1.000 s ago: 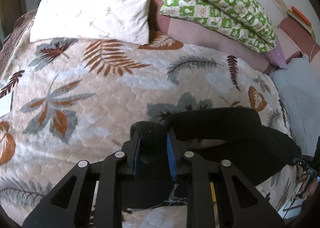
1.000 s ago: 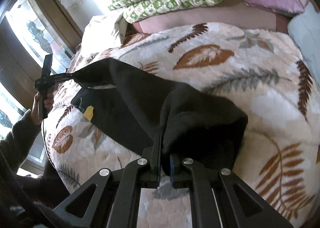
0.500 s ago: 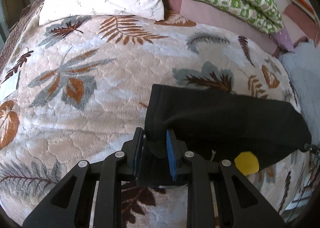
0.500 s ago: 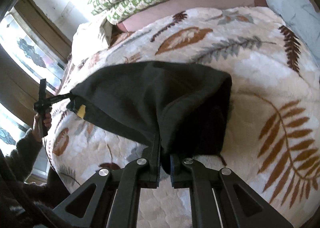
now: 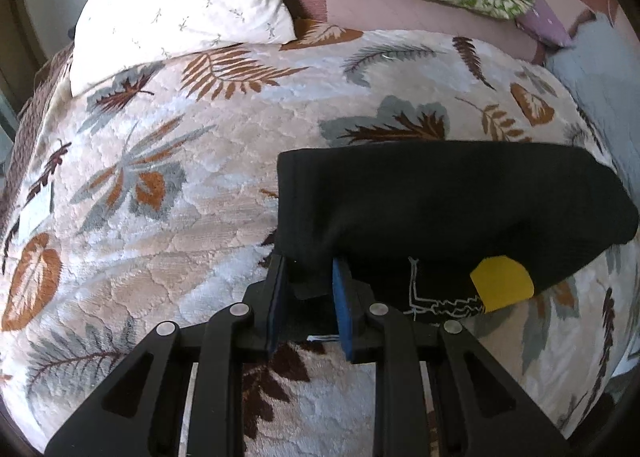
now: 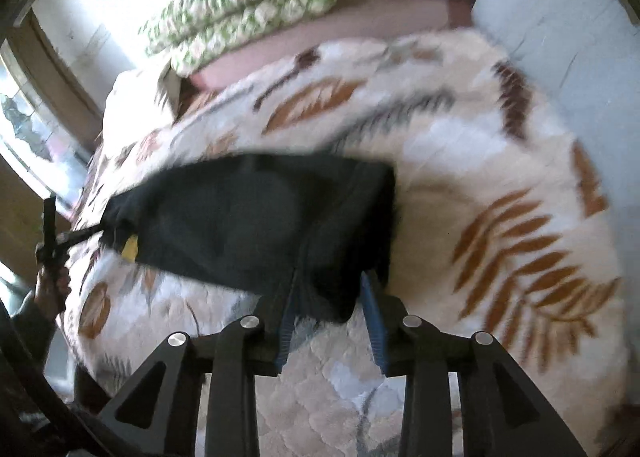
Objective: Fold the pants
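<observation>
Evidently a fold has just been laid and the release is under way. The right gripper (image 6: 330,311) has just been opening: its blue pads stand apart with the near right corner of the black pants (image 6: 256,217) still between them, and, blurred as that view is, the cloth seems to hang loose rather than pressed. The left gripper (image 5: 308,297) has its jaws drawn close and pinches the near left corner of the pants (image 5: 440,201).

The next move, I judge, calls for the left jaws to let go as well, then both grippers to back off toward the near edge without dragging the top layer, and a check whether one more fold is wanted.

The pants lie as a compact dark rectangle on the leaf-patterned bedspread (image 5: 168,249), toward its near side, well apart from the white pillow (image 5: 180,13). A yellow patch (image 5: 502,283) and some pale stitching show at the near edge.
</observation>
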`<state>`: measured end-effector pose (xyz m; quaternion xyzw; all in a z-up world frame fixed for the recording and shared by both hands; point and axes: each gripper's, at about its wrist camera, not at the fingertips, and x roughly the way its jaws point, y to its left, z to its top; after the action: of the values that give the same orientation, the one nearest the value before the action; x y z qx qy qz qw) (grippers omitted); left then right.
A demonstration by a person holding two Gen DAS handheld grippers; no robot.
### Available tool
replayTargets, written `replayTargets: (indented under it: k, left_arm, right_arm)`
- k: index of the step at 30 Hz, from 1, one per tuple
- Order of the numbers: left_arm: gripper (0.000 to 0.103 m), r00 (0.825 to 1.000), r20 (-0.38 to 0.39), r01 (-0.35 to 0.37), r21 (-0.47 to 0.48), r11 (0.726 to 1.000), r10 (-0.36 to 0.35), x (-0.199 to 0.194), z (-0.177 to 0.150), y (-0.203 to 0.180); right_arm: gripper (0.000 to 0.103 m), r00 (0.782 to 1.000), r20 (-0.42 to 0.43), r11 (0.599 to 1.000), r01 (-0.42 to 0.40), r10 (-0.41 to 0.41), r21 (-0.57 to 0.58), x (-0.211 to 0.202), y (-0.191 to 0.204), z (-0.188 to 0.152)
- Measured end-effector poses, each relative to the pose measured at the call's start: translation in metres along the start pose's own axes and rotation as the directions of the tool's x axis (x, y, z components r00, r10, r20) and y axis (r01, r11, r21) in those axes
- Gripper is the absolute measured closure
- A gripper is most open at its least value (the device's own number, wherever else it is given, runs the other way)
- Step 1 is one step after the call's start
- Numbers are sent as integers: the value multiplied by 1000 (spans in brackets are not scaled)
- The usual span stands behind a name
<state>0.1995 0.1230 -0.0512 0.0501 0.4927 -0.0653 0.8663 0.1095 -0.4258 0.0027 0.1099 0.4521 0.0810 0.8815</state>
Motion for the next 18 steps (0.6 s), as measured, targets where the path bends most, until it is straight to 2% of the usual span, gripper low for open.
replayTargets:
  k: [2,3,6,7,8,10,12,15,18]
  left_arm:
    - [82,1000,1,2,11,1000,-2,-3,-3,-2]
    - [82,1000,1,4,13,1000,-4,-5,-4,-3]
    - [82,1000,6,19,-7,1000,-19,-14,-7,2]
    - [82,999,12,31,-17,999,-30,-18,-7,4]
    - [81,999,19,30,-29,999,-29,-22,-7,6]
    - [66,999,31,21,-36,999,-20,-27,-6,7]
    - [60,999,45,1,-32,999,0,-32,-6,6]
    - [60,998,53,21,-31,999,-19,-35,-7,2]
    - [52,999,39,24,-29,999,-23,-31,-6,1]
  right_arm:
    - [67,997,62,998,44,-41,-50,-18,21,10]
    - [60,996,83,996,40,-34,-75,-24,34,15]
    - [49,994,101,990,-25,40,-138,-28,76,24]
    - [49,994,91,985,-45,61,-169,-23,95,25]
    - [49,994,79,978,-59,76,-201,-16,112,27]
    - [49,992,52,961,-98,115,-259,5,149,24]
    - [49,992,29,945,-107,122,-309,31,182,19]
    - [50,991,-13,923,-130,135,-363,72,228,15]
    - [52,991,-37,900,-135,132,-414,105,269,13]
